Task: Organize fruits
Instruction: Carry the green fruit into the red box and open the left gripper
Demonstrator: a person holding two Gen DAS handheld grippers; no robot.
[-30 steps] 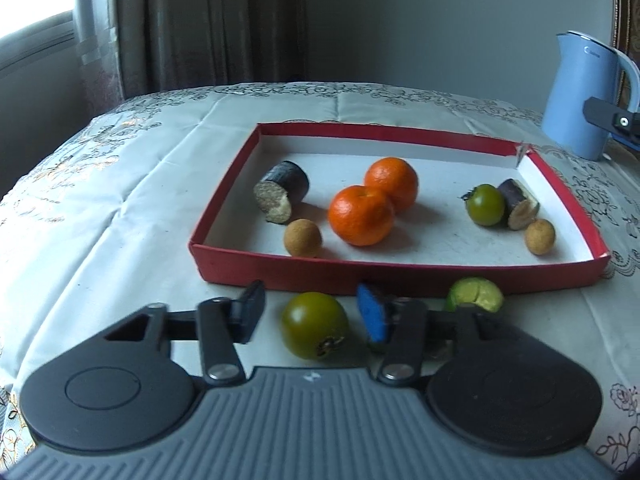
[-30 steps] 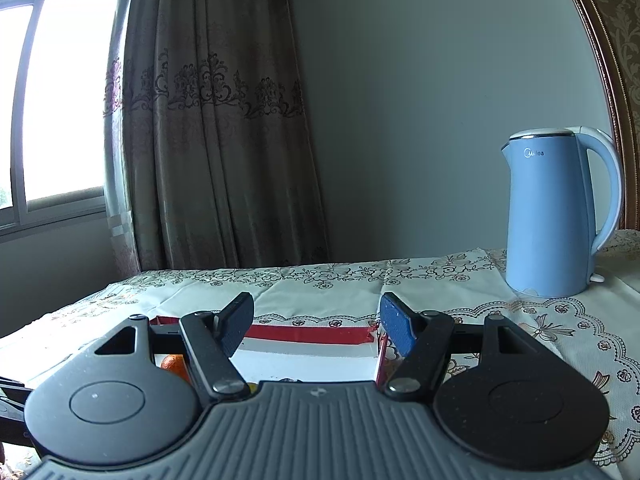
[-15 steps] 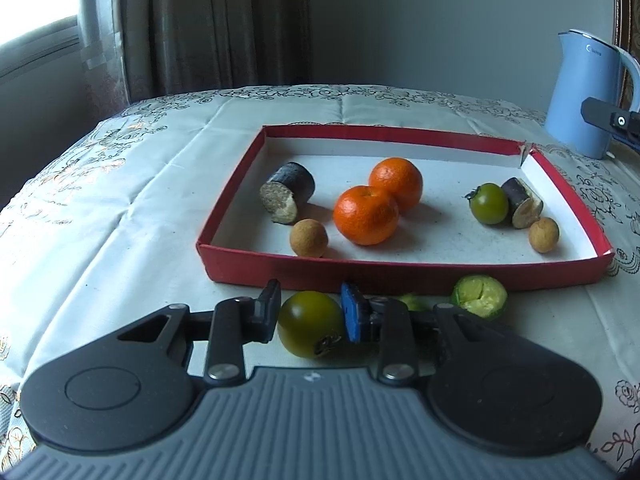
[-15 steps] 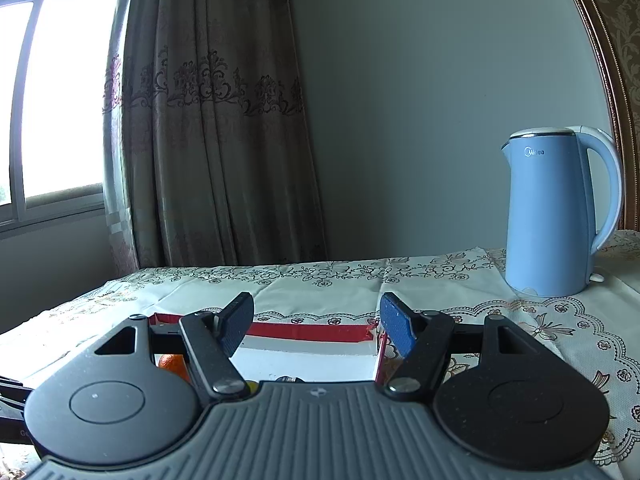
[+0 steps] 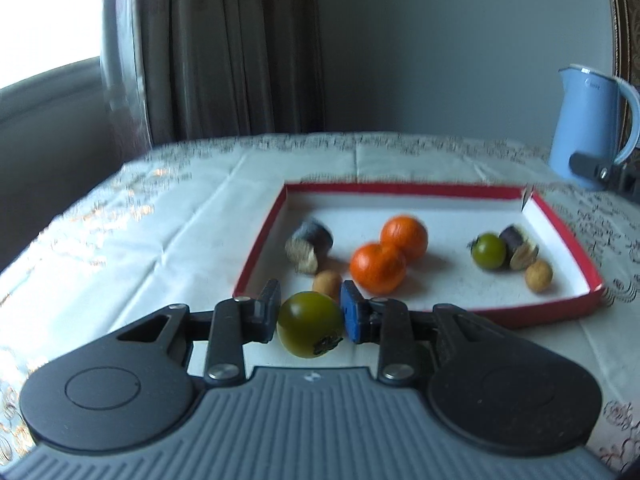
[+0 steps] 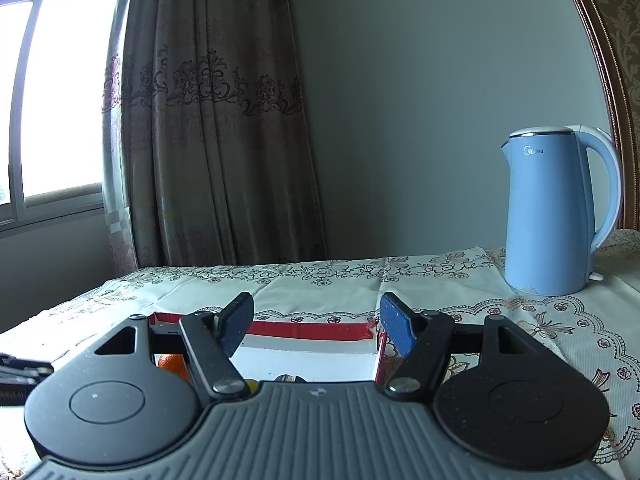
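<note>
Since the earlier frame, the green tomato [image 5: 310, 323] is clamped between the closed-in jaws of the left gripper [image 5: 309, 317] and raised beside the red tray [image 5: 536, 312]; the right gripper [image 6: 316, 320] is held half-open, empty.

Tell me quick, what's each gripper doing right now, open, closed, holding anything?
Left gripper: closed on the green tomato, its jaws having just closed in on it.
Right gripper: open, nothing between its jaws.
</note>
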